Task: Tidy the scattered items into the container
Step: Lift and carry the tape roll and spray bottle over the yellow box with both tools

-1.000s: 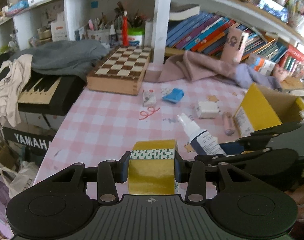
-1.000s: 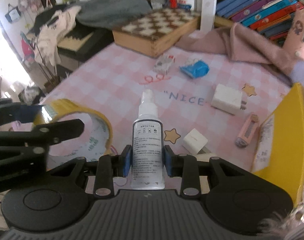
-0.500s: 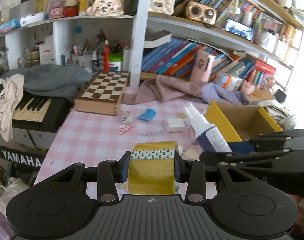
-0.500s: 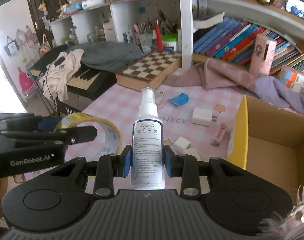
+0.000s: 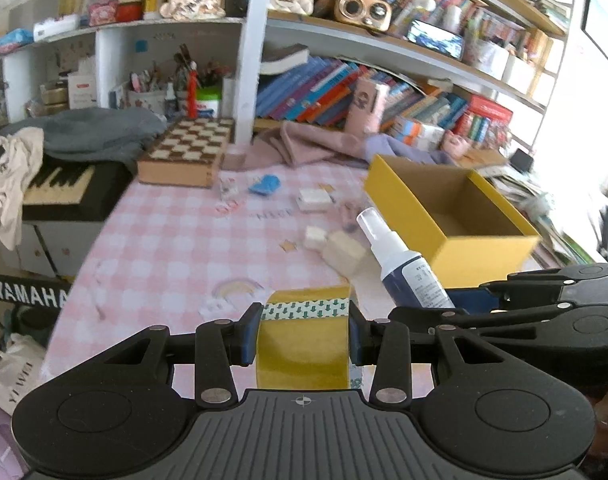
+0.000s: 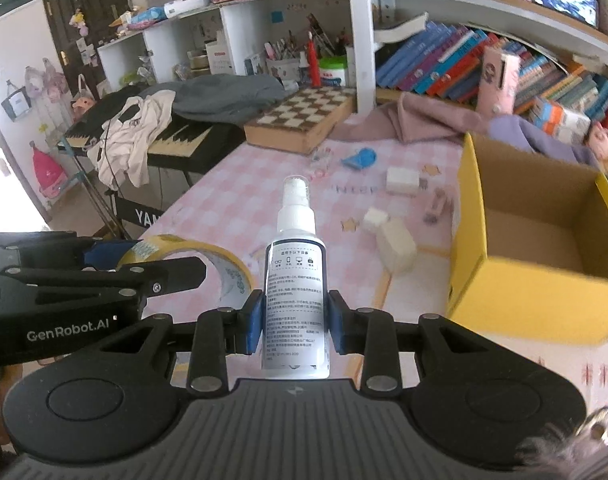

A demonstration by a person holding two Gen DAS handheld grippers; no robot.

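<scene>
**Both grippers loaded, box open on the table**

The left gripper (image 5: 304,330) is clamped on a roll of yellow tape (image 5: 304,340), pads pressing its flat sides; the right gripper (image 6: 293,322) is clamped on a white spray bottle (image 6: 293,280), nozzle upright; both loads hang above the pink checked tablecloth (image 5: 163,248).

The yellow cardboard box (image 5: 456,208) stands open on the right side of the table; the left view shows its bare brown floor, the right view mainly its near wall (image 6: 524,280).

Only the left view shows the bottle's dark lower body; only the right view shows its printed label and the hollow inside of the tape roll.

Loose on the cloth, near the box: a blue item (image 6: 362,158); a white block (image 6: 402,180); a small white cube (image 6: 374,219); a cream block (image 6: 398,246); a pink item (image 6: 436,208), blurred.

A chessboard (image 5: 187,152) lies at the table's far edge.
</scene>
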